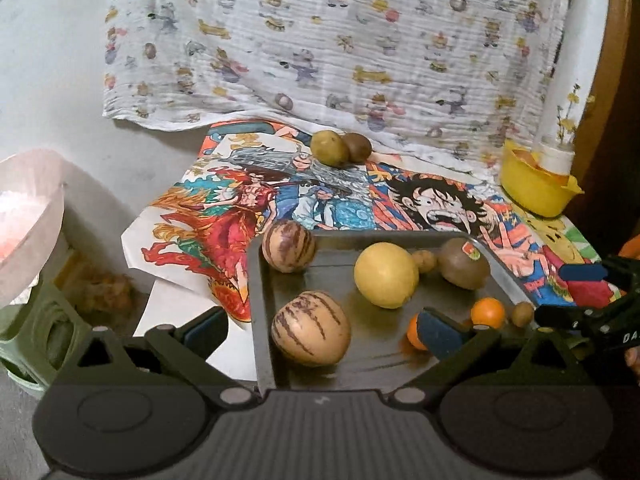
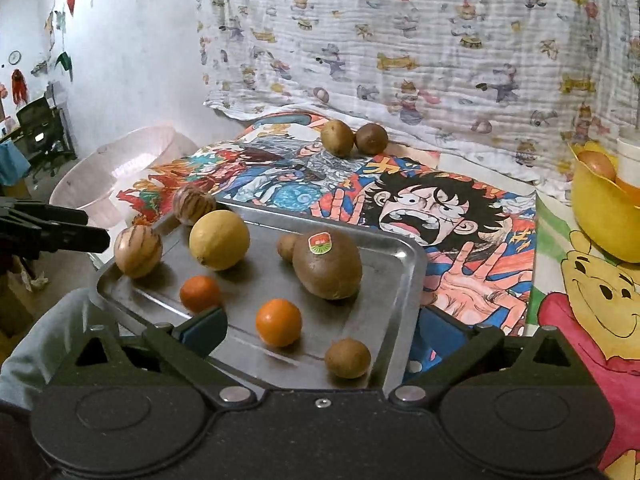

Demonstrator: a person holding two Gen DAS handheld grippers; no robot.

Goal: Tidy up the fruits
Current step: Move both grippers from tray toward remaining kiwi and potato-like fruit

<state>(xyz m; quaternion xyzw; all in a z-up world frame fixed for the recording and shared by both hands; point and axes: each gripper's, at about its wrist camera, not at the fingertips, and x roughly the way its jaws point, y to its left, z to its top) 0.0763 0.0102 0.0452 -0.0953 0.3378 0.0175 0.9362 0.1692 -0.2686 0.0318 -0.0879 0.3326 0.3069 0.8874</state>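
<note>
A metal tray (image 1: 262, 320) (image 2: 400, 280) holds two striped melons (image 1: 311, 328) (image 2: 138, 251), a yellow lemon (image 1: 386, 275) (image 2: 219, 239), a stickered kiwi (image 1: 464, 263) (image 2: 327, 266), two oranges (image 1: 487, 312) (image 2: 279, 322) and small brown fruits (image 2: 347, 358). Two kiwis (image 1: 340, 147) (image 2: 354, 138) lie on the cartoon cloth behind. My left gripper (image 1: 320, 330) is open, its fingers straddling the tray's near left corner. My right gripper (image 2: 320, 330) is open over the tray's near edge; it also shows at the right edge of the left wrist view (image 1: 592, 304).
A yellow bowl (image 1: 536, 188) (image 2: 600, 216) with fruit stands at the back right. A pink basin (image 1: 28, 220) (image 2: 116, 168) sits left of the table. A patterned curtain (image 1: 340, 40) hangs behind. The table's left edge drops off beside the tray.
</note>
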